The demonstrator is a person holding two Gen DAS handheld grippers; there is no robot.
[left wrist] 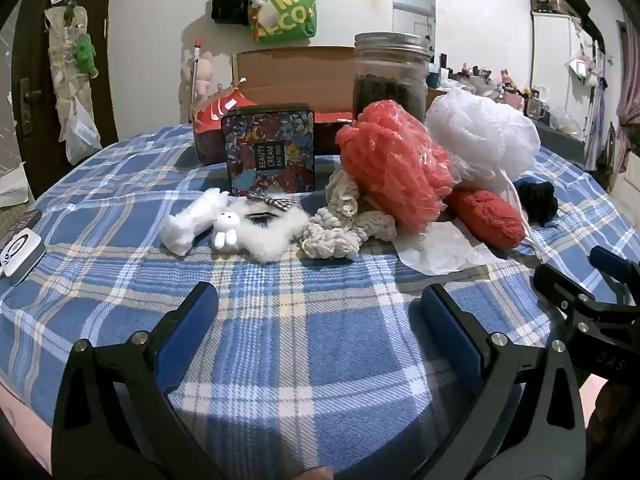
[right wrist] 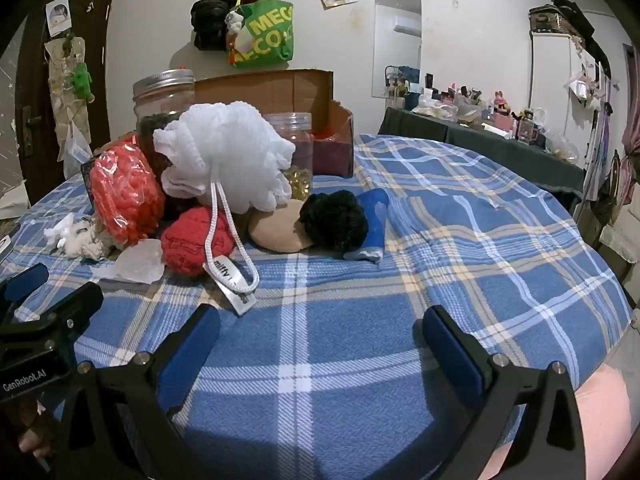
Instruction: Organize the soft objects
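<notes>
A heap of soft things lies on the blue plaid blanket (left wrist: pixel 304 320): a white bath pouf (left wrist: pixel 484 136) (right wrist: pixel 224 156), bagged coral yarn (left wrist: pixel 396 164) (right wrist: pixel 124 192), a red knitted ball (left wrist: pixel 486 216) (right wrist: pixel 192 240), cream chunky yarn (left wrist: pixel 344 220), a white fluffy piece with a small rabbit (left wrist: pixel 226 229), a black pompom (right wrist: pixel 334 220) and a tan pad (right wrist: pixel 280 228). My left gripper (left wrist: pixel 318 304) hovers open in front of the heap, nothing between its fingers. My right gripper (right wrist: pixel 320 324) is also open and empty, short of the pouf's cord and tag (right wrist: pixel 234 284).
A floral tin (left wrist: pixel 272 152) stands upright behind the fluffy piece. A glass jar (left wrist: pixel 390 76) and a cardboard box (right wrist: pixel 280 92) stand at the back. A small device (left wrist: pixel 20 252) lies at the left edge. Tissue paper (left wrist: pixel 444 248) lies under the yarn.
</notes>
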